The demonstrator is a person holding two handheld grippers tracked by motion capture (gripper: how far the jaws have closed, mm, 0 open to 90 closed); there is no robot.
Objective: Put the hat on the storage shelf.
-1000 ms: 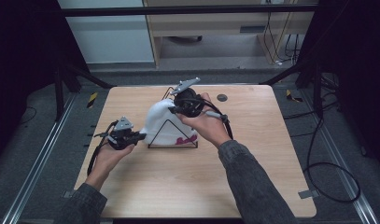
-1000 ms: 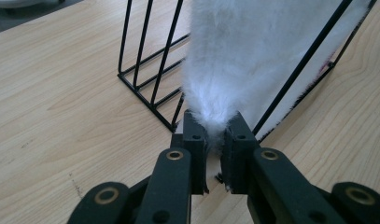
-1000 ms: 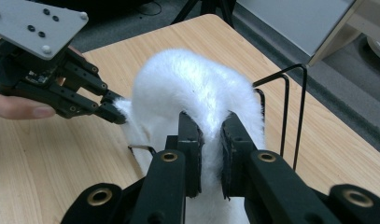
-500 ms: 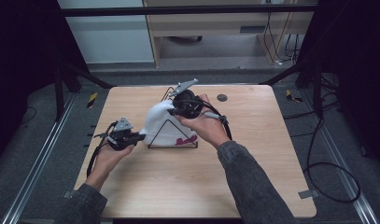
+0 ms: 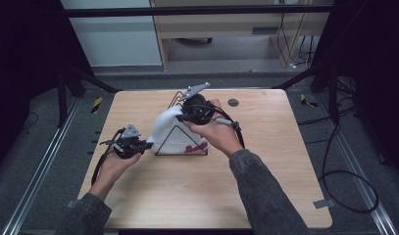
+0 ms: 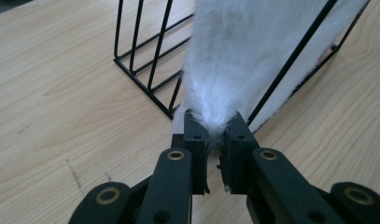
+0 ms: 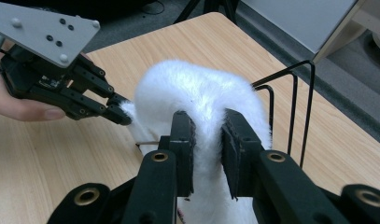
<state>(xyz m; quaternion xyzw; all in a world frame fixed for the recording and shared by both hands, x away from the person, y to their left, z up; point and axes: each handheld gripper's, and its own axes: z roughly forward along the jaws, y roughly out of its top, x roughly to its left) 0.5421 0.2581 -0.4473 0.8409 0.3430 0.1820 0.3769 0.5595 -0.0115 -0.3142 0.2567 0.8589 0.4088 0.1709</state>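
Pale wood table (image 5: 265, 196) on grey floor (image 5: 363, 147), under dim light. Metal rails (image 5: 35, 171) along both sides, black cables (image 5: 334, 176) looping at right. Beyond, pale cabinet (image 5: 113, 34) and beige shelf unit (image 5: 226, 29). Dark frame struts (image 5: 69, 73) at both far corners.

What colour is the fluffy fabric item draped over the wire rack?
White, with a pink marking near its lower edge; the fluffy fabric item shows best in the high view.
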